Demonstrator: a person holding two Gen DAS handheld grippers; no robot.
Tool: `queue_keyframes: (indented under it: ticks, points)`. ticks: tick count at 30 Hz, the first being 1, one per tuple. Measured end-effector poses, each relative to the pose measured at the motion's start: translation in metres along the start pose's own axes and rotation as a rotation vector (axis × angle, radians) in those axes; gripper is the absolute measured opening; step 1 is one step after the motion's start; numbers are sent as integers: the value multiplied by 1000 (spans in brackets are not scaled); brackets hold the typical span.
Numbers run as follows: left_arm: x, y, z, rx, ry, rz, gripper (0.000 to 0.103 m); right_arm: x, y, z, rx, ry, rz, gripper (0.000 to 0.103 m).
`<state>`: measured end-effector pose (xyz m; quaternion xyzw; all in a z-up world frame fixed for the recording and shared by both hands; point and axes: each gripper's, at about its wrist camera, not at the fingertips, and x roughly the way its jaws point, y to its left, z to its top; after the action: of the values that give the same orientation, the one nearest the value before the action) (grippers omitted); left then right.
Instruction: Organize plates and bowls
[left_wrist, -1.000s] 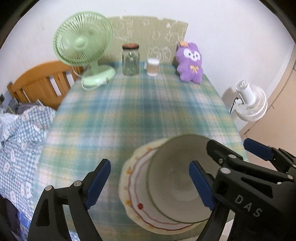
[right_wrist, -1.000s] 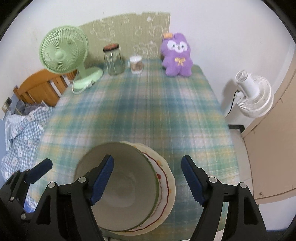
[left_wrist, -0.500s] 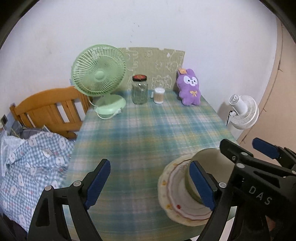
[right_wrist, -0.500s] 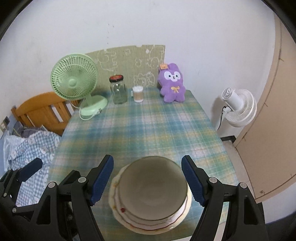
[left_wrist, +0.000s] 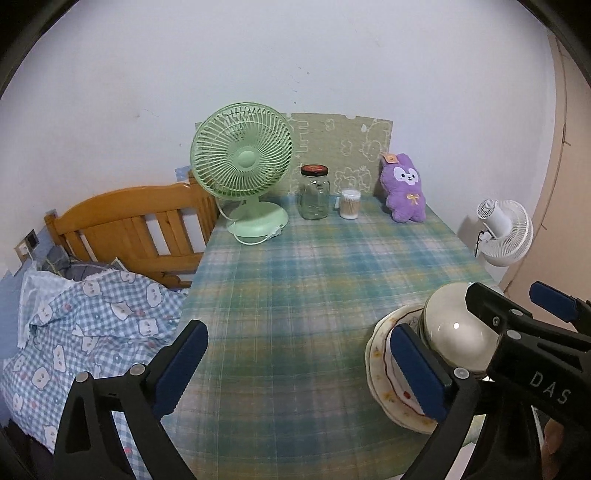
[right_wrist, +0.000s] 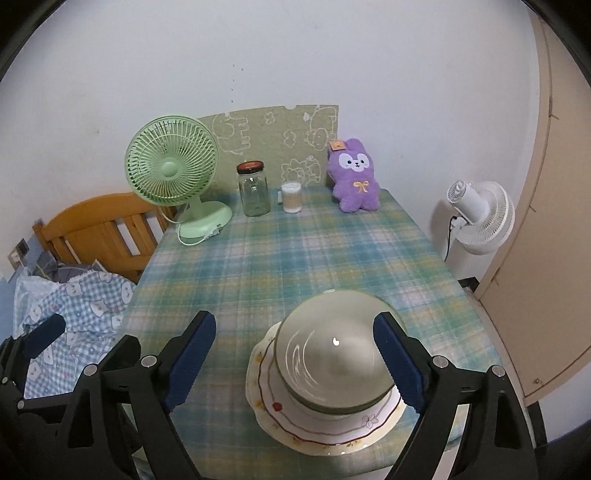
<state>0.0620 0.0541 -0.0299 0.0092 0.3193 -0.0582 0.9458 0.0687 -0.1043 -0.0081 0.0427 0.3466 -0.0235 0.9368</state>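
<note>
A cream bowl (right_wrist: 332, 354) with a green rim sits inside a flower-edged plate (right_wrist: 325, 432) near the front edge of the plaid-covered table (right_wrist: 295, 258). My right gripper (right_wrist: 295, 339) hovers on the near side of this stack. Its jaws are opening, its blue pads stand off the bowl and it holds nothing. In the left wrist view the bowl (left_wrist: 454, 336) and plate (left_wrist: 380, 369) lie at lower right, partly hidden by the right gripper (left_wrist: 517, 301). My left gripper (left_wrist: 299, 354) is over bare cloth to the left of the stack, its jaws opening with nothing between them.
At the table's far end stand a green desk fan (right_wrist: 173, 173), a glass jar (right_wrist: 254, 192), a cotton-swab tub (right_wrist: 291, 197) and a purple plush toy (right_wrist: 356, 181). A wooden bed frame (left_wrist: 129, 229) and checked bedding (left_wrist: 85, 325) lie left. A white floor fan (right_wrist: 476, 218) stands right.
Both grippers have drawn back and risen from the stacked bowl and plate, which now look smaller. Both pairs of jaws stand a little wider. The stack has not moved.
</note>
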Motion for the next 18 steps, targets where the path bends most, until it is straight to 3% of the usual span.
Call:
queue_keyframes:
  ticks: [18]
  points:
    - [-20,10,-86,4,-109,48,101,-18,-2,-93,1,-121,8,96]
